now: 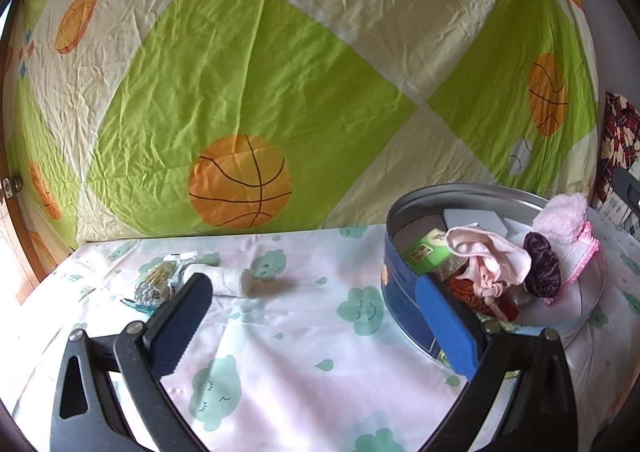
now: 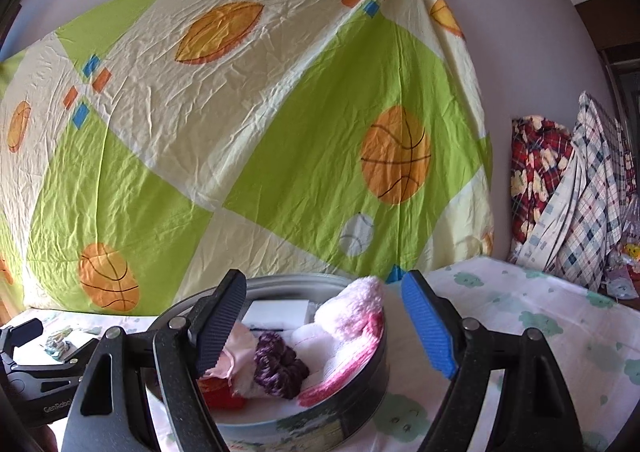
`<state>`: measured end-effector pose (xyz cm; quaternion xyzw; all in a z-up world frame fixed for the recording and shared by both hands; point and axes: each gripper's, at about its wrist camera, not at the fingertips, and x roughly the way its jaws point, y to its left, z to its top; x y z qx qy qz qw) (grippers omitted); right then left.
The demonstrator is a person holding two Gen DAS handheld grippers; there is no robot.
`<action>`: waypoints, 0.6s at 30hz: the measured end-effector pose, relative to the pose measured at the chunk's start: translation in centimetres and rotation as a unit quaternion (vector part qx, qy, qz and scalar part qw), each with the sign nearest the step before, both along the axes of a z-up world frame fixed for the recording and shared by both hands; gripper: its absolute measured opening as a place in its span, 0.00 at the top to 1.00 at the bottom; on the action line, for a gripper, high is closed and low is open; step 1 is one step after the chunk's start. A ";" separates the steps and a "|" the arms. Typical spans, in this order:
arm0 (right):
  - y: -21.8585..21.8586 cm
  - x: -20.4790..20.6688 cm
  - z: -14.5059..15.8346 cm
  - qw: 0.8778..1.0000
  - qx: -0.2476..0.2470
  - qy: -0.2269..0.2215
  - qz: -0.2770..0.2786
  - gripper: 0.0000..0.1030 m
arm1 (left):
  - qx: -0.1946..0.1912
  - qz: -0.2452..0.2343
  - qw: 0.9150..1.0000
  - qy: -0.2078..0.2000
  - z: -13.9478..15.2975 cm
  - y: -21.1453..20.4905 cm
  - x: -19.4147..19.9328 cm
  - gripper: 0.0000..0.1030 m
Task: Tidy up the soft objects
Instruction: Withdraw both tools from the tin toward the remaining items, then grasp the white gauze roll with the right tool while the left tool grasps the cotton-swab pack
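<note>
A round metal tin (image 1: 404,292) stands on the cloud-print sheet (image 1: 280,352). In it lie a fluffy pink cloth (image 2: 352,312), a purple scrunchie (image 2: 280,366), a pale pink garment (image 1: 488,256), a green box (image 1: 428,252) and something red (image 2: 218,392). A white roll (image 1: 232,280) and a clear packet of sticks (image 1: 156,284) lie on the sheet left of the tin. My left gripper (image 1: 316,308) is open and empty, with its blue finger by the tin's near wall. My right gripper (image 2: 324,326) hangs open above the tin. Its black finger is over the pale garment and its blue finger is outside the rim.
A creased green and cream basketball-print sheet (image 1: 240,91) hangs as a wall behind the bed. Folded plaid bedding (image 2: 560,191) is stacked at the far right. A wooden frame (image 1: 24,219) borders the left side.
</note>
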<state>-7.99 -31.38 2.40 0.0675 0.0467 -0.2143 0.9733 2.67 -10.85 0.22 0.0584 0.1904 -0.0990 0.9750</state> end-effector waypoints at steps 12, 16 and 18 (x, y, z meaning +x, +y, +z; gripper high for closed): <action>3.7 0.9 -0.5 1.000 0.002 0.013 0.012 0.21 | 0.017 0.008 1.000 -0.014 0.0 3.3 0.0 0.00; 5.2 1.7 -0.6 0.999 0.008 0.016 0.027 0.21 | 0.014 0.021 1.000 -0.013 0.0 5.1 0.6 0.00; 6.2 2.3 -0.7 0.999 0.006 0.020 0.035 0.21 | 0.011 0.028 0.999 -0.011 0.0 6.2 1.0 0.00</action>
